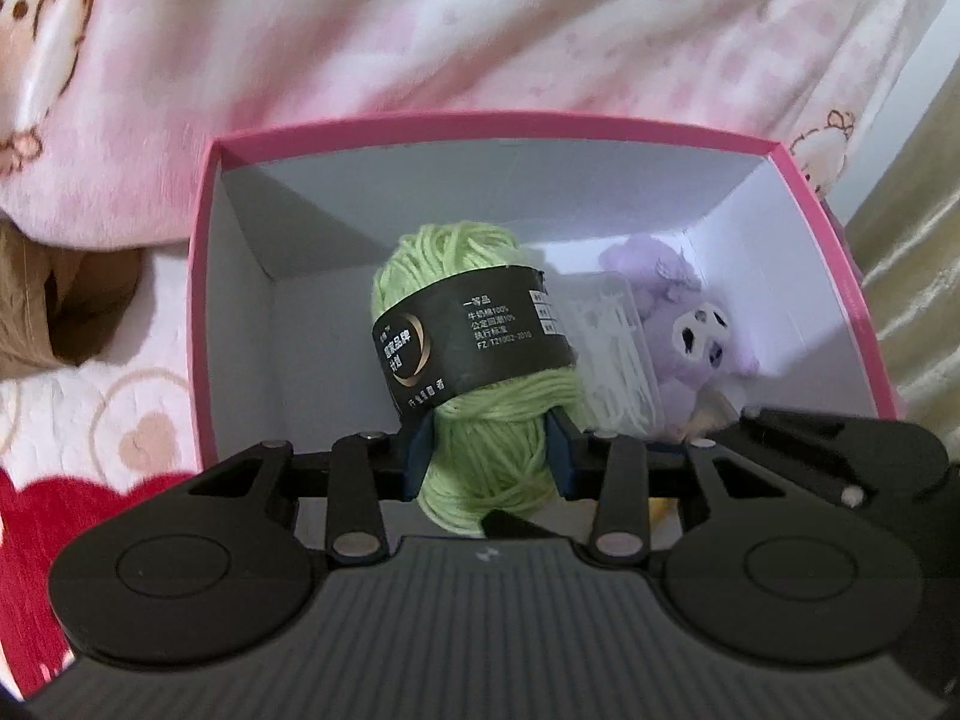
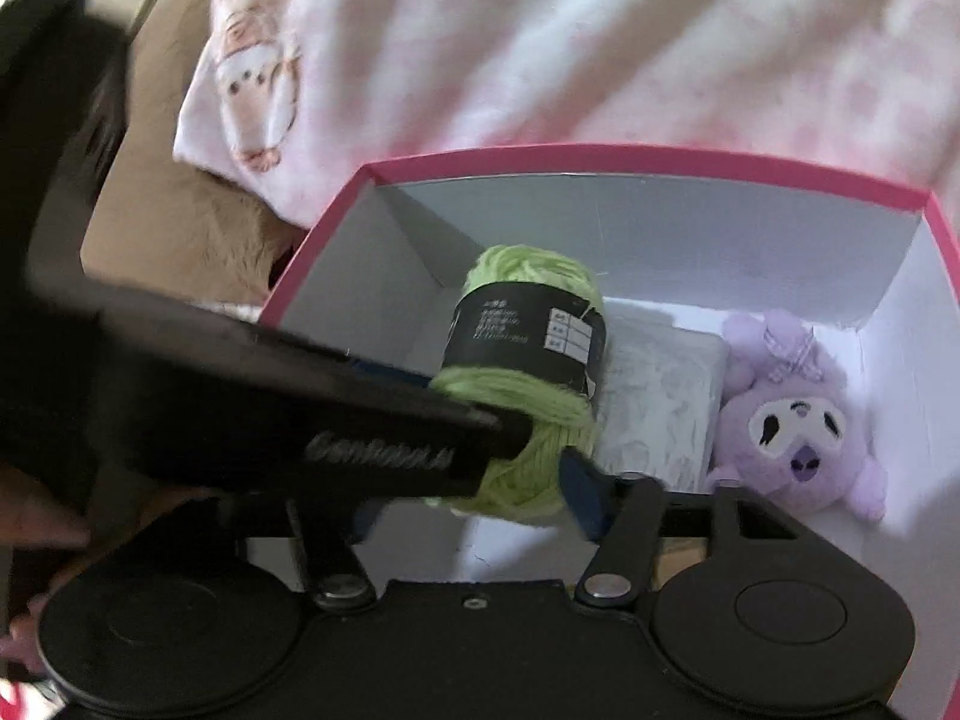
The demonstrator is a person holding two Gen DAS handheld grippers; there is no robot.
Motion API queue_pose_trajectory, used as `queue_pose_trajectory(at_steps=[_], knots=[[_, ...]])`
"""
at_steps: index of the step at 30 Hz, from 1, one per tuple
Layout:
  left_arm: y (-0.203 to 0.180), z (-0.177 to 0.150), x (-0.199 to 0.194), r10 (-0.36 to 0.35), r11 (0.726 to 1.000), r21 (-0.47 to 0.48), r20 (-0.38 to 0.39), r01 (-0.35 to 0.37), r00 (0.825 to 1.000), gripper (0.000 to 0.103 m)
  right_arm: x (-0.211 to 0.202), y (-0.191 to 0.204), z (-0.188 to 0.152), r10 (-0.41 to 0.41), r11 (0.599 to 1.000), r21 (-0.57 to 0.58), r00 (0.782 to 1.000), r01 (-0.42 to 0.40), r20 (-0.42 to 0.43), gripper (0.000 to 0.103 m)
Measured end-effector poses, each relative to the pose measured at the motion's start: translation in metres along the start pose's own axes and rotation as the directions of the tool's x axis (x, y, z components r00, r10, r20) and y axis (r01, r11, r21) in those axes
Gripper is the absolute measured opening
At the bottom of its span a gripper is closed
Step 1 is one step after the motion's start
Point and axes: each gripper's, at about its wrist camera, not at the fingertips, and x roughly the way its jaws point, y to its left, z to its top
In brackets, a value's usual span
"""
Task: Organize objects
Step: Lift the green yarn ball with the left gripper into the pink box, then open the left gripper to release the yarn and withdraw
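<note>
The left gripper [image 1: 489,456] has its jaws clamped on a green yarn ball [image 1: 474,360], held inside the pink box [image 1: 204,300]. The right gripper [image 2: 468,504] flanks the same ball with narrow jaws; whether it grips is unclear. A purple plush toy [image 1: 702,324] and a clear plastic case [image 1: 612,354] already lie inside, so only releasing the yarn appears left.
</note>
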Motion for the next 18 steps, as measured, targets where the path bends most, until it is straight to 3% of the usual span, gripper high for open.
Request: queue_pose_trajectory(at_steps=[2, 5, 7, 12, 18], knots=[[0.001, 0.002, 0.002, 0.009, 1.0, 0.0, 0.015, -0.009, 1.0, 0.038, 0.009, -0.001, 0.003, -0.055, 0.998, -0.004, 0.998, 0.055, 0.004, 0.036], [0.005, 0.004, 0.003, 0.022, 0.999, -0.042, 0.019, -0.021, 1.0, 0.043, 0.015, -0.004, 0.004, -0.071, 0.996, 0.052, 0.997, 0.071, 0.008, 0.034], [0.005, -0.001, -0.004, 0.013, 0.999, -0.051, 0.039, -0.011, 0.999, 0.047, 0.011, -0.003, 0.0, -0.07, 0.995, 0.069, 0.998, 0.069, 0.002, 0.036], [-0.006, -0.014, -0.037, 0.021, 0.999, 0.034, 0.072, -0.023, 0.997, 0.06, -0.018, 0.003, -0.011, -0.039, 0.997, 0.068, 0.999, 0.038, 0.009, 0.038], [-0.01, -0.028, -0.097, -0.005, 0.997, 0.076, 0.061, 0.0, 0.998, 0.06, -0.078, 0.002, -0.008, -0.014, 0.999, 0.048, 1.0, 0.013, 0.025, 0.047]])
